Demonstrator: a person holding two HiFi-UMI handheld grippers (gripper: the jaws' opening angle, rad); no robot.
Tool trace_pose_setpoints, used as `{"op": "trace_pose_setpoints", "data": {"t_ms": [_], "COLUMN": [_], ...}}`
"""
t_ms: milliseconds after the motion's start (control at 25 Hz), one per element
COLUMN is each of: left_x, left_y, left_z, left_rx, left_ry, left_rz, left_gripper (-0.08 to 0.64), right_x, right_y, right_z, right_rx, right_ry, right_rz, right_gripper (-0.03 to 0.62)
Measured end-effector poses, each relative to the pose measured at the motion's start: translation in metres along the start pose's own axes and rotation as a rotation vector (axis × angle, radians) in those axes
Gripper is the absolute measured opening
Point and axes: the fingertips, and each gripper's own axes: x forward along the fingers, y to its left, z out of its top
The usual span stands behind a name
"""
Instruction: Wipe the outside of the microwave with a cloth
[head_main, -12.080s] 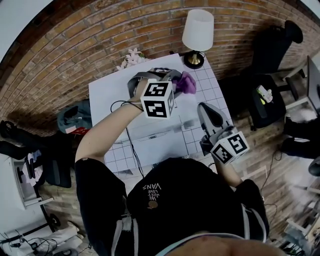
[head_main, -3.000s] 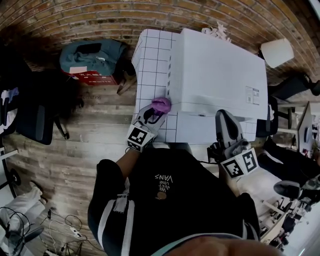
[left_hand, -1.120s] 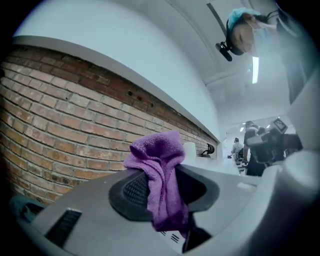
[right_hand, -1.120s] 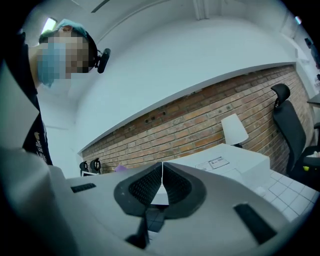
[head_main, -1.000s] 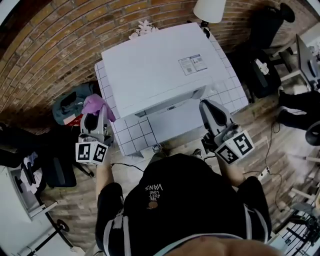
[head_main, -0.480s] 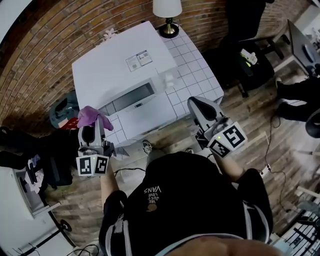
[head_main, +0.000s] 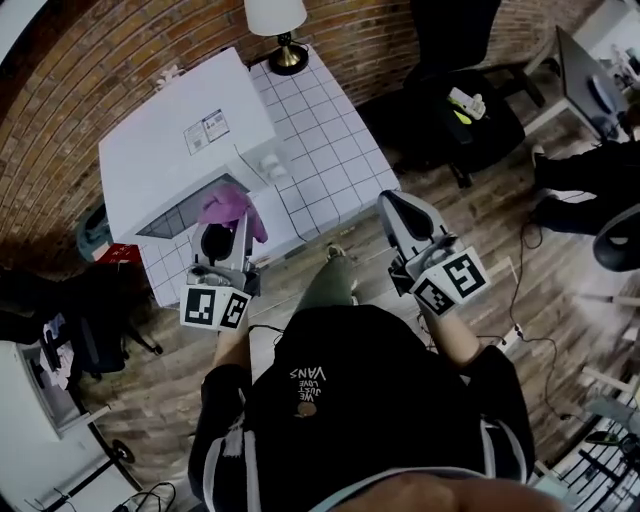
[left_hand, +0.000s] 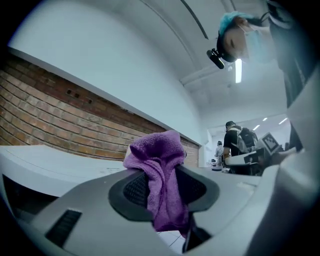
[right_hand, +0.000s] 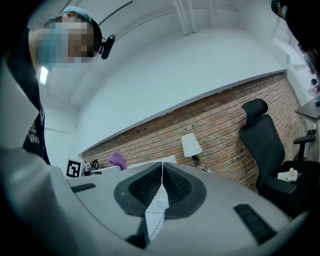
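While I hold both grippers out ahead of me, the left gripper (head_main: 228, 232) has its jaws closed on the purple cloth (head_main: 230, 205). The fabric is pinched between the two dark pads. It bunches up above them and hangs down below them in the left gripper view.

From the head view, the cloth sits at the front of the white microwave (head_main: 170, 150), by the lower right corner of its dark door window. It appears to be just against the casing, though from this steep angle I cannot tell whether it touches.

The microwave stands on a white tiled table (head_main: 325, 150) set against a brick wall (head_main: 110, 50). It has a small sticker (head_main: 203, 131) on its top. A lamp (head_main: 277, 18) with a white shade stands at the far end of the table, beyond the microwave.

The right gripper (head_main: 398, 205) is well apart from the microwave, off the table's right edge and above the wood floor (head_main: 560, 300). Its jaws are pressed together with nothing between them, and the pads meet along a thin line in the right gripper view.

A black office chair (head_main: 450, 90) stands to the right of the table.
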Motion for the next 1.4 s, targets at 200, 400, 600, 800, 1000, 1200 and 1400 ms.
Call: {"op": "trace_pose_setpoints", "data": {"t_ms": [200,400,600,800,1000,1200,1400], "left_x": [0.072,0.139,0.189,0.214,0.217,0.222,0.232], "left_y": [-0.045,-0.058,-0.07,-0.075,-0.06,-0.042,-0.027], "left_z": [-0.023,-0.034,-0.038,-0.049,-0.053,-0.062,-0.067], "left_rx": [-0.005,-0.05,-0.117,-0.162,-0.162,-0.171,-0.283], "left_ry": [0.018,0.012,-0.003,0.012,0.003,0.006,-0.074], "left_rz": [-0.089,-0.072,-0.056,-0.024,0.094,0.24,0.439], "left_gripper": [0.14,0.14,0.14,0.14,0.14,0.14,0.14], "right_x": [0.006,0.039,0.08,0.114,0.15,0.188,0.22], "right_y": [-0.051,-0.093,-0.125,-0.139,-0.138,-0.142,-0.148], "right_z": [0.007,0.02,0.035,0.04,0.028,0.019,0.018], "right_rx": [-0.002,-0.026,-0.043,-0.046,-0.023,-0.006,0.016], "right_ry": [-0.018,0.015,0.072,0.105,0.16,0.204,0.274], "right_rz": [-0.028,0.05,0.147,0.24,0.37,0.513,0.699], "right_gripper": [0.003,0.004,0.003,0.005,0.004,0.004,0.003]}}
